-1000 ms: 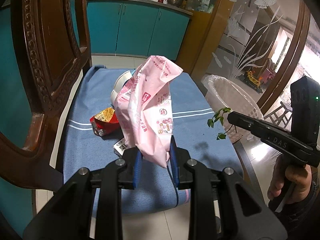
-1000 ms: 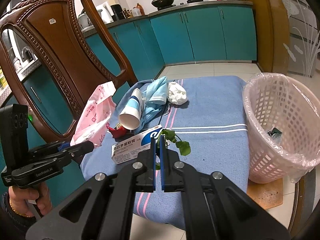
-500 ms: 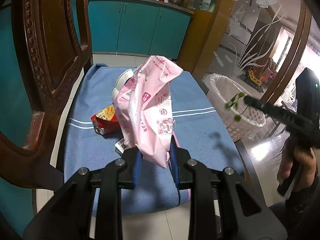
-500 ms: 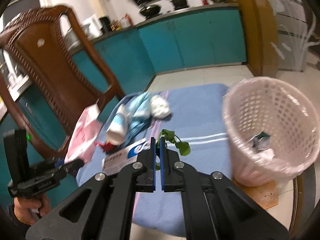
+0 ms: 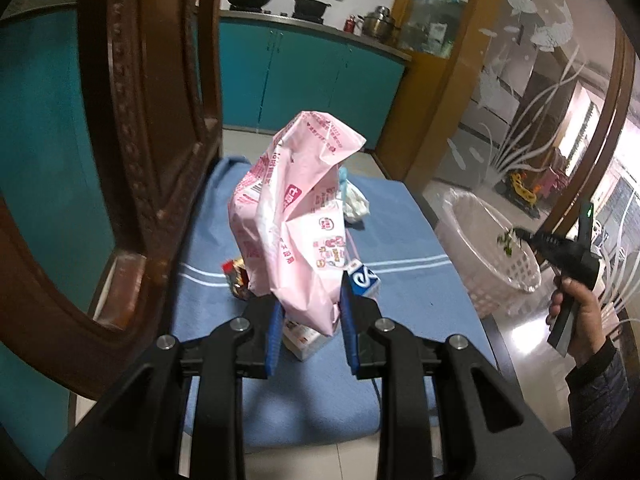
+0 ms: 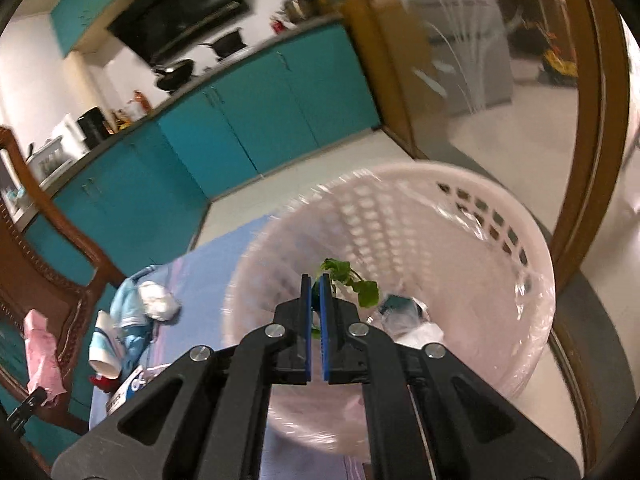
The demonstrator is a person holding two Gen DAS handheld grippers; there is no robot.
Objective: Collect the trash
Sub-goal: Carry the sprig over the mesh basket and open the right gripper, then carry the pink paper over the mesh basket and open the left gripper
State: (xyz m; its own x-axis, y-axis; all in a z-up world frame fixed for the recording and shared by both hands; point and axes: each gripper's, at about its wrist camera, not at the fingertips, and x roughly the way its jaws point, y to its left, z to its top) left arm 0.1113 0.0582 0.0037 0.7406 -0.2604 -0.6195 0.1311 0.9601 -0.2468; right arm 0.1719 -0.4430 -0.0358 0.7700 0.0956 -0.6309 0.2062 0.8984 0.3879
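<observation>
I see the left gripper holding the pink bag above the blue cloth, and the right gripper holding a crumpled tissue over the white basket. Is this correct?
Not quite. The right gripper holds a green leafy sprig, not a tissue; the right wrist view shows it over the white basket. The rest stands: the left gripper holds the pink bag above the blue cloth.

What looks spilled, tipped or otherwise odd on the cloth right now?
A paper cup lies on its side beside a crumpled blue face mask and a wadded tissue. That is litter awaiting collection; nothing looks spilled or damaged.
</observation>
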